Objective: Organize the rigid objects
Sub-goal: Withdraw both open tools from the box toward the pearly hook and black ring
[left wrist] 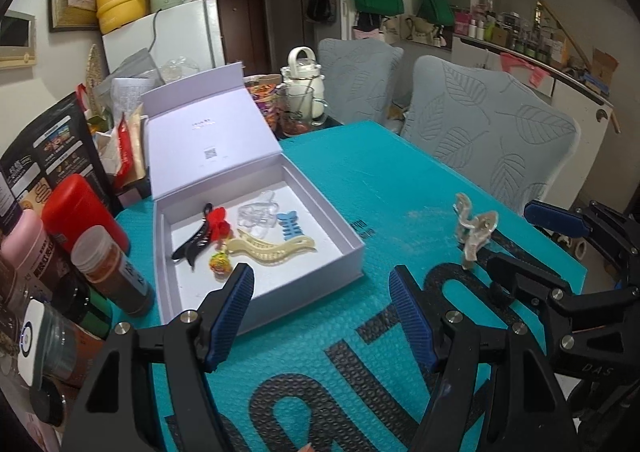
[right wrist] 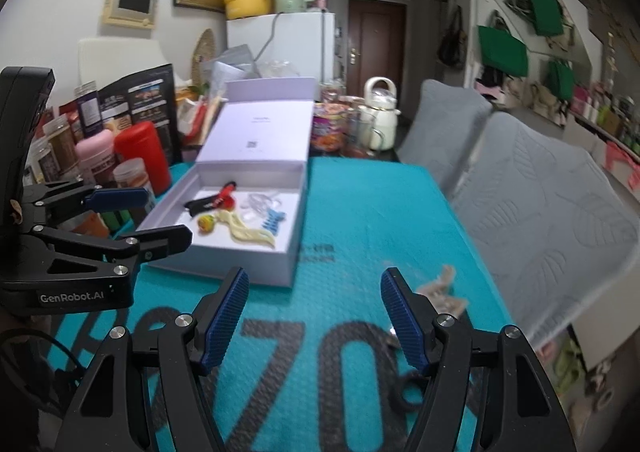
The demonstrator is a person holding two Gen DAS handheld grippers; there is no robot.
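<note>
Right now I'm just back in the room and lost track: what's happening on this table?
A person with two handheld grippers is sorting hair clips into the open white box. Several clips already lie inside, among them a cream claw clip and a blue fishbone clip. One translucent beige clip is out on the teal mat. The left gripper and right gripper are both open, holding nothing.

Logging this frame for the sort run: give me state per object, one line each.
left gripper: open, empty
right gripper: open, empty
white box: lid open, propped upright behind it
beige hair claw: outside box, on the teal mat
cream hair clip: in box
black clip with red flower: in box
blue fishbone clip: in box
clear clip: in box
</note>
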